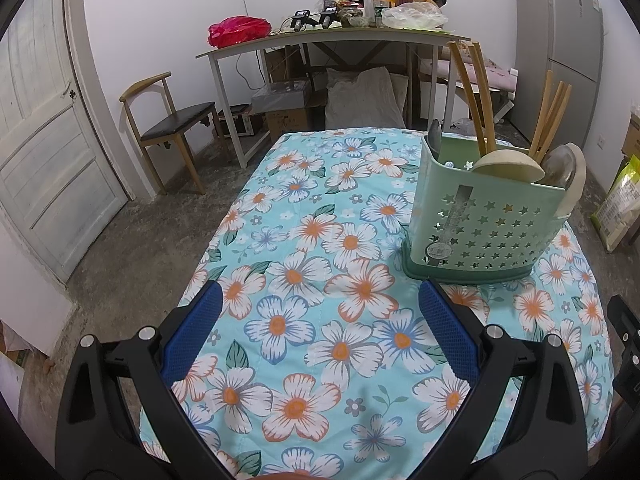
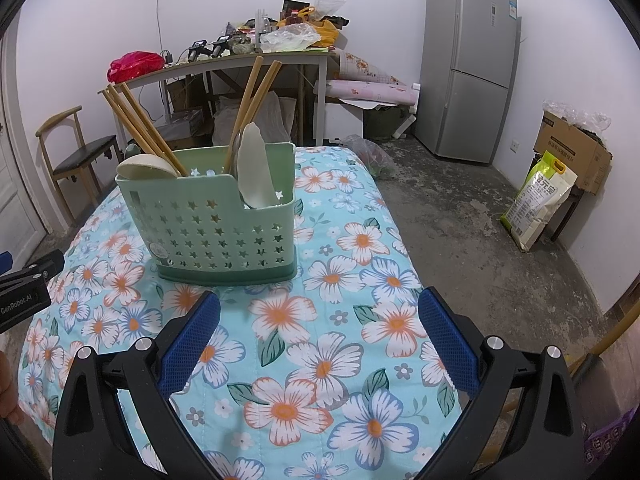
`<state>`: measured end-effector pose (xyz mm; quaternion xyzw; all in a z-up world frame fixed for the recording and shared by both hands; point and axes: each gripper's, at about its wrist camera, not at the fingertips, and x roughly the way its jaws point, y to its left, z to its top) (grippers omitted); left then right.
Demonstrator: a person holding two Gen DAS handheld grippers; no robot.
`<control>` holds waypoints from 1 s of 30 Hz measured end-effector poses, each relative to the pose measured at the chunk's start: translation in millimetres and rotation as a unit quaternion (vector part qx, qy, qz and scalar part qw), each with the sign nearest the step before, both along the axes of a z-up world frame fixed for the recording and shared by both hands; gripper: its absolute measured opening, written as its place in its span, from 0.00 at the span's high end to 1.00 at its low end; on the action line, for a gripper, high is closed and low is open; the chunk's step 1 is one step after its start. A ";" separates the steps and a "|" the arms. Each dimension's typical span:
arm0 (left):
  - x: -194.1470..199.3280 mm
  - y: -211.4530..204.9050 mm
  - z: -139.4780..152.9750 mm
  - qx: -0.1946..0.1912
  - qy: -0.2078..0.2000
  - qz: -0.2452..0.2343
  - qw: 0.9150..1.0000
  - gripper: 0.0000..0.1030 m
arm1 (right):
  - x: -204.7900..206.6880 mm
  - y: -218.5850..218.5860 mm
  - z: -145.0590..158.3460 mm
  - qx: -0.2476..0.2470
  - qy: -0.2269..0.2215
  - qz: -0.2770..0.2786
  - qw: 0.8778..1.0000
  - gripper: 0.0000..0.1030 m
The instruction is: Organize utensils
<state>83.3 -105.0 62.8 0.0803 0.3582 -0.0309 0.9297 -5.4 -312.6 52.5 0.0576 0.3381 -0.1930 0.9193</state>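
Observation:
A green utensil caddy (image 1: 484, 228) with star-shaped holes stands upright on the flowered tablecloth (image 1: 320, 280), to the right in the left wrist view and to the left as the caddy (image 2: 216, 232) in the right wrist view. It holds wooden chopsticks (image 1: 472, 92), cream spoons (image 1: 506, 166) and a metal spoon (image 1: 560, 168). The chopsticks (image 2: 144, 128) and a cream spoon (image 2: 250, 164) stick out above its rim. My left gripper (image 1: 320, 304) is open with nothing between its fingers, short of the caddy. My right gripper (image 2: 320, 308) is open and empty too, just in front of the caddy.
A cluttered desk (image 1: 332, 36) stands against the far wall with a wooden chair (image 1: 172, 128) to its left. A grey fridge (image 2: 472, 64) is at the right, with a cardboard box (image 2: 572, 152) and a rice bag (image 2: 536, 200) on the floor. A white door (image 1: 44, 140) is at the left.

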 end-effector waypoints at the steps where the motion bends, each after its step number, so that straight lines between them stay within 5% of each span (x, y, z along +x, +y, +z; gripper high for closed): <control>1: 0.0 -0.6 -0.4 0.000 0.001 0.000 1.000 0.08 | -0.1 0.1 0.3 0.000 0.000 0.000 1.000 0.06; 30: 0.0 0.8 -0.3 -0.003 0.003 0.000 1.000 0.08 | -1.5 0.3 2.1 0.000 0.000 0.000 1.000 0.06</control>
